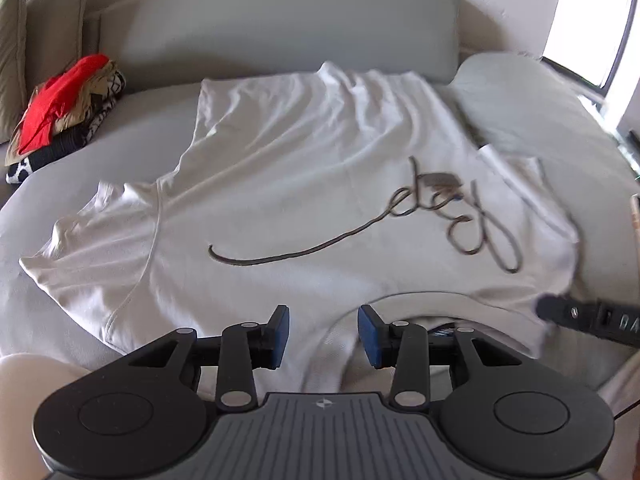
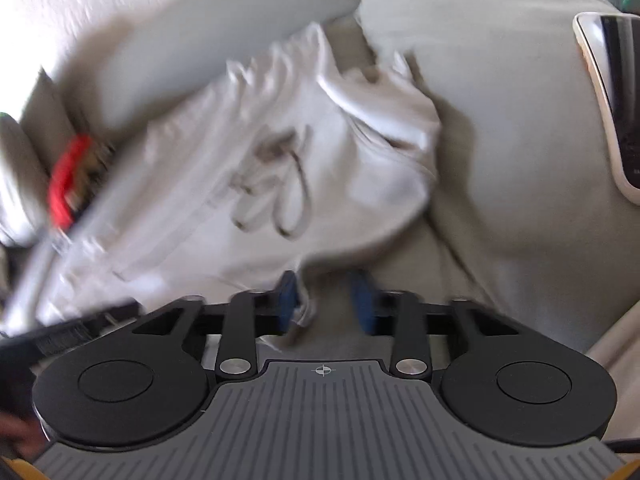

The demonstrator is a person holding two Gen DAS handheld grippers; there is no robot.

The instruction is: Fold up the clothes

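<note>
A white T-shirt (image 1: 280, 184) with a dark script print lies spread, print up, on a grey mattress (image 1: 136, 136). Its neckline faces me and its left sleeve (image 1: 92, 236) is laid out flat. My left gripper (image 1: 323, 336) hovers open just above the collar (image 1: 420, 300), nothing between its blue pads. At the shirt's right shoulder a black finger of my right gripper (image 1: 580, 314) reaches in. The right wrist view is blurred: my right gripper (image 2: 328, 304) stands open at the edge of the shirt (image 2: 224, 184). A fold of cloth (image 2: 302, 312) touches only the left pad.
A pile of red and patterned clothes (image 1: 64, 116) sits at the back left beside beige cushions (image 1: 12, 60). A grey bolster (image 1: 288, 32) runs along the back, with a pillow (image 1: 532, 108) at the right. A phone in a white case (image 2: 612, 100) lies right of the shirt.
</note>
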